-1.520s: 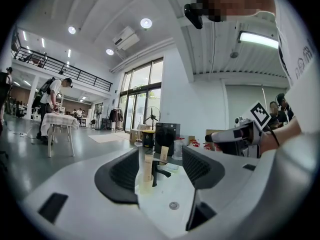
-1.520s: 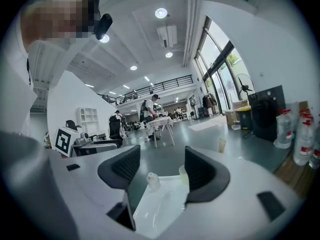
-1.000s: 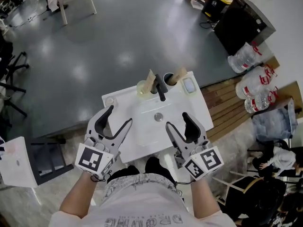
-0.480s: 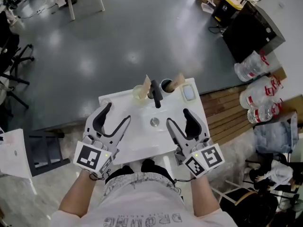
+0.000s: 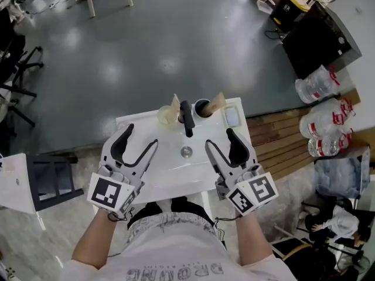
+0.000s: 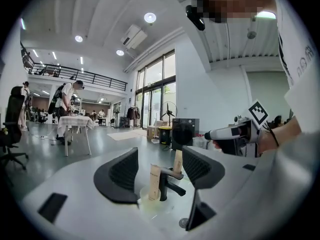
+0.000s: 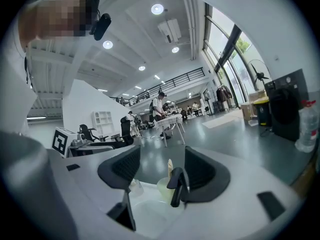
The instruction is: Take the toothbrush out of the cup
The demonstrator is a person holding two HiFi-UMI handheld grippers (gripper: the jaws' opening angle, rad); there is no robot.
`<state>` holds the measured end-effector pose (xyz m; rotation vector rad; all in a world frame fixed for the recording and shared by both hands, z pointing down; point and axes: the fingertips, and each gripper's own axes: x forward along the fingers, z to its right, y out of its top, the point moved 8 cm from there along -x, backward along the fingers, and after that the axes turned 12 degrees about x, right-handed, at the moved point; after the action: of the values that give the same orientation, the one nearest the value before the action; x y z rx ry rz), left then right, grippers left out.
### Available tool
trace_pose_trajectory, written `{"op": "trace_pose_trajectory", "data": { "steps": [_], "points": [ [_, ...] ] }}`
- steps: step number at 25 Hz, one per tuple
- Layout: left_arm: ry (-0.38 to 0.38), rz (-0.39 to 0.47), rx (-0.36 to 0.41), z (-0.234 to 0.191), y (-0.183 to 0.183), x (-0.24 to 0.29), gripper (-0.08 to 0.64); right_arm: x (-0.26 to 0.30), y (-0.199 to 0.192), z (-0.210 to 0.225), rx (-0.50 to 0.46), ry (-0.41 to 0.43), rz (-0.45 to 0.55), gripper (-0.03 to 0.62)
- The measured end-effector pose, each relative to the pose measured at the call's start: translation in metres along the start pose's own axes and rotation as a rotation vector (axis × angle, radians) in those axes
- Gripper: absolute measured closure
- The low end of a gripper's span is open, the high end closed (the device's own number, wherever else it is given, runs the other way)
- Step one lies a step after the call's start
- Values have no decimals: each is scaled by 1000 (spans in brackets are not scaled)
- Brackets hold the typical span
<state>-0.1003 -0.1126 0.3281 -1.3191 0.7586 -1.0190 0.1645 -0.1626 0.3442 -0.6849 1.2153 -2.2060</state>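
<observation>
**Near edge, low in the frame:** left gripper (image 5: 140,138) and right gripper (image 5: 218,140) hover over the front rim of the sink (image 5: 158,164). Each has its jaws spread wide with nothing between them.

**Mid-frame:** the tap (image 5: 186,119).

**Just above centre:** a pale cup (image 5: 163,116) sits left of the tap and a dark cup (image 5: 201,108) right of it. Each holds a beige stick (both look like toothbrushes; which one the task means cannot be told).

- **Toothbrush (image 5: 174,103):** it stands in the pale cup nearly upright, long axis vertical, free end up and tilted a little.
- **Other stick (image 5: 217,100):** it leans toward the upper right.

**Suggested approach:** one gripper reaches past the tap and closes across the exposed upper handle. It then lifts along that axis so the cup is not tipped, and the other gripper may steady the cup.
</observation>
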Motion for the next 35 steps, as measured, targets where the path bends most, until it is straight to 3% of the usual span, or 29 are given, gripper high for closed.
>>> {"op": "trace_pose_trajectory", "data": {
  "steps": [17, 35],
  "points": [
    [26, -79, -13, 10, -22, 23, 276, 24, -4, 62, 65, -24, -23, 316],
    [47, -162, -21, 14, -48, 23, 276, 65, -36, 121, 109, -81, -66, 321]
  ]
}}
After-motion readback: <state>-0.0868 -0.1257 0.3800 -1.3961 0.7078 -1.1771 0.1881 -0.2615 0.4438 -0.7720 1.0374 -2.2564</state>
